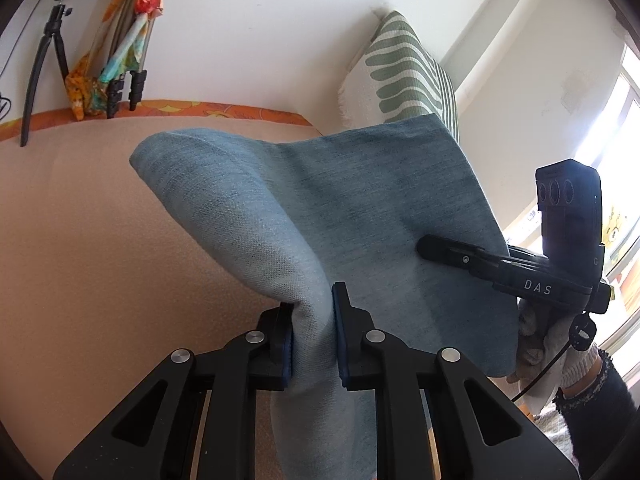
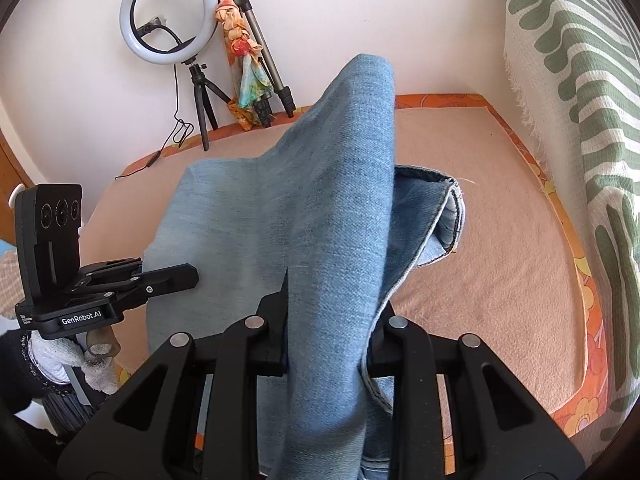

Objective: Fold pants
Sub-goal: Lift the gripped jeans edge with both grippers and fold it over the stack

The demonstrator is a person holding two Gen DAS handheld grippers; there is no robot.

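Denim pants (image 2: 320, 208) hang pinched in both the left gripper (image 1: 314, 332) and right gripper (image 2: 328, 320), lifted mid-fold above the peach bed (image 2: 500, 272); next, lay them flat.

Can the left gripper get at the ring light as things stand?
Probably not. The left gripper is shut on the jeans, which the right gripper also holds, and the ring light stands against the wall across the bed.
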